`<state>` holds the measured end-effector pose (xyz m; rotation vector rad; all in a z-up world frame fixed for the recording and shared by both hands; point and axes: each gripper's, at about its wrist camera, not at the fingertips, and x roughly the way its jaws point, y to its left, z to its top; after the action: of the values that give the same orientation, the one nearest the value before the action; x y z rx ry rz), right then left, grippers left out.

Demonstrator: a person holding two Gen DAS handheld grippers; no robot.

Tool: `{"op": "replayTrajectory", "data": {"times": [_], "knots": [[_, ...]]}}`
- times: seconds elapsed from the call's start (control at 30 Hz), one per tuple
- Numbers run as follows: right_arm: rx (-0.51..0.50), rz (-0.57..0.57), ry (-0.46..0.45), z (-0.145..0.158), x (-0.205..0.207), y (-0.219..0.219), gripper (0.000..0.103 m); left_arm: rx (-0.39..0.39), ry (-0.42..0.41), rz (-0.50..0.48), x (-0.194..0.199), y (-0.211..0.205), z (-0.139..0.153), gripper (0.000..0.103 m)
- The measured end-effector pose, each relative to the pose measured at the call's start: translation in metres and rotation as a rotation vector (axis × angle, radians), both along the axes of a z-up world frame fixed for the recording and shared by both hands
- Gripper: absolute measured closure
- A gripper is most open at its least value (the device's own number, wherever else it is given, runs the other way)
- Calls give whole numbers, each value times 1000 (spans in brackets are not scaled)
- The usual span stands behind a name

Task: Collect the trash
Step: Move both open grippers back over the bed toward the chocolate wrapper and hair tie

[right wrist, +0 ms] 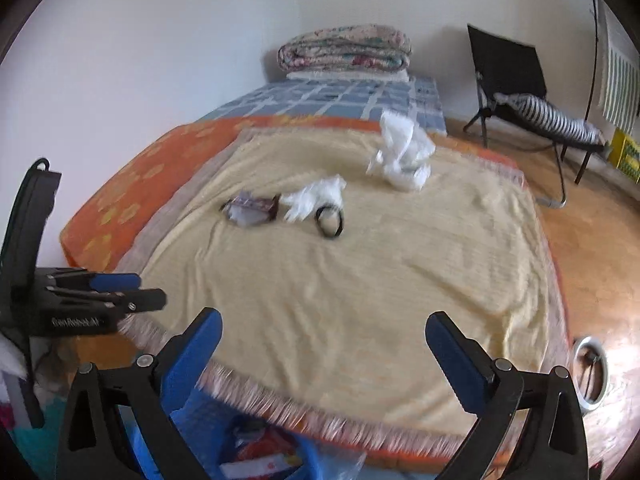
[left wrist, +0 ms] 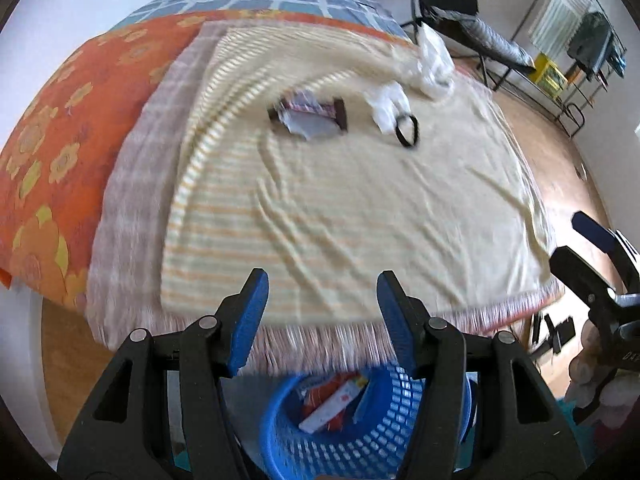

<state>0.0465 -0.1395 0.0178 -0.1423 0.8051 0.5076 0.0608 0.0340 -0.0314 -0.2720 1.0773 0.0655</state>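
Fingers of the left gripper (left wrist: 322, 312) stand partly apart with nothing between them; fingers of the right gripper (right wrist: 324, 346) are spread wide, likewise empty. Both pairs point down over the near, fringed edge of the bed (right wrist: 132, 200).

Ahead of both pairs of fingers lies the cream striped blanket (left wrist: 320, 208), spread over an orange flowered cover (left wrist: 60, 140). Below and just behind the left fingers stands a blue mesh basket (left wrist: 384, 424), already holding a few wrappers (left wrist: 336, 400).

Trash not yet collected lies well ahead of the fingers, toward the far half of the blanket. In order of size: a crumpled clear plastic bag (right wrist: 402, 156), farthest off and to the right; a torn dark wrapper with white paper (right wrist: 252, 210), ahead and slightly left; a white crumpled tissue or plastic scrap (right wrist: 314, 198), just right of the wrapper. A black hair tie (right wrist: 330, 220) touches or nearly touches the white scrap on its near side; whether it counts as trash cannot be told.

Step in hand, as judged: between drops, both grippers empty above the basket and facing the remaining litter. The next move calls for a reach forward across the blanket, fingers opened around one piece, most likely the wrapper or the white scrap, and closing without pinching the blanket beneath.
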Motion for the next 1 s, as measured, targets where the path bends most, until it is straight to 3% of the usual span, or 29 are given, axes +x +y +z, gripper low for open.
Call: {"op": "replayTrajectory", "data": {"times": [0.27,0.5,0.73,0.87,1.0], "knots": [[2,-6,36,-8,51,2,0,32,-8,25,52,23,-5,45],[61,-10,185,-34,92,2,1,6,15,45,77,35,-18,45],[89,-10,230,-46,118,9,8,49,7,58,91,43,-24,45],[113,-2,251,-50,134,16,11,31,14,80,98,52,-31,45],[142,-2,298,-61,148,21,22,29,5,87,107,55,-32,45]]}}
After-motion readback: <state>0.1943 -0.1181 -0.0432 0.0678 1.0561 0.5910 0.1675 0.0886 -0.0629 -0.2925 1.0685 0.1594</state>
